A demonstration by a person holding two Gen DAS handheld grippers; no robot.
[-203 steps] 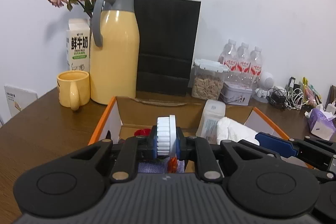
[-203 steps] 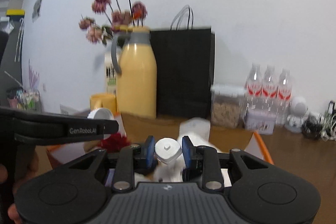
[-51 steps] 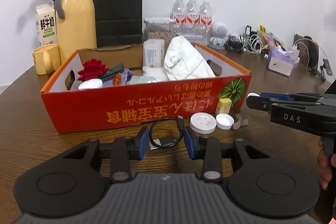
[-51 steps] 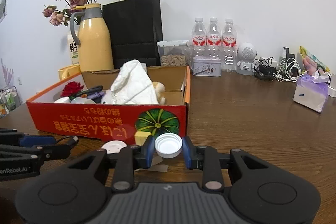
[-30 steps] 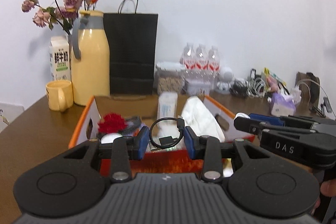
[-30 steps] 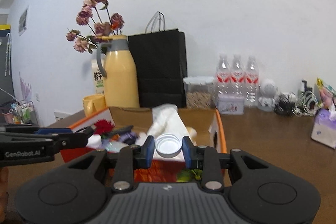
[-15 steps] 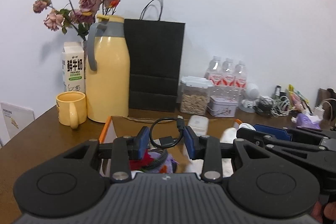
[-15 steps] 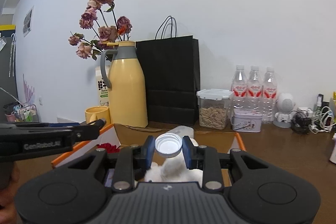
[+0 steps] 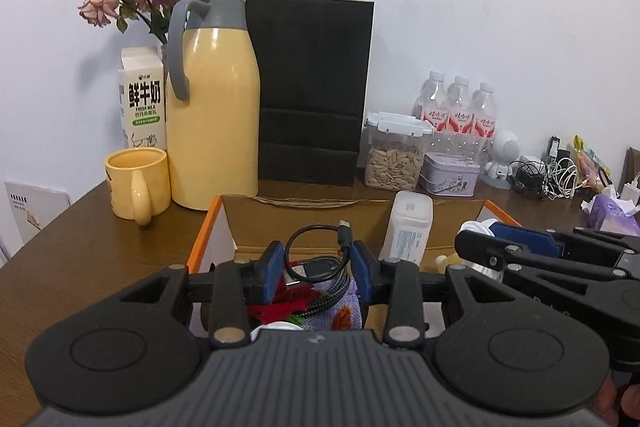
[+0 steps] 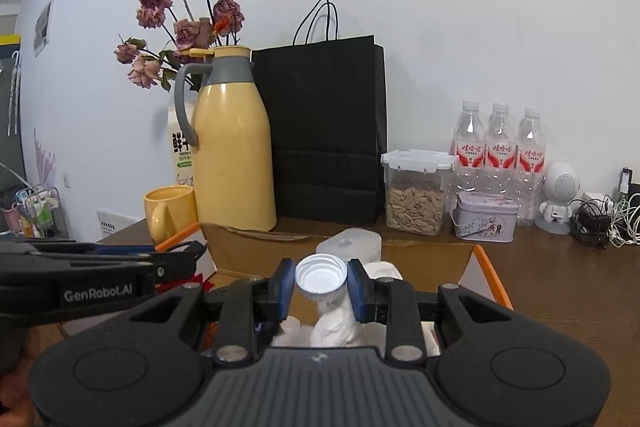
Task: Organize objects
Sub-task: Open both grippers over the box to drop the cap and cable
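White wall behind, brown wooden table in front, w/ plenty lined up at the back: 1 yellow thermos jug, 1 yellow mug, 1 milk carton, 1 black paper bag, 1 clear tub of seeds, 1 small tin and 3 water bottles. Left gripper was over the open cardboard box, its blue pads pinching 1 coiled black USB cable, the plug sticking up above the coil. Right gripper was over the same box too, pinching 1 white bottle cap by its rim, hollow side toward the camera. Inside the box: 1 white plastic bottle standing near the far wall, 1 red fabric flower, some purple cloth and crumpled white stuff below the cap. Each gripper showed at the edge of the other's view, side by side, apart.
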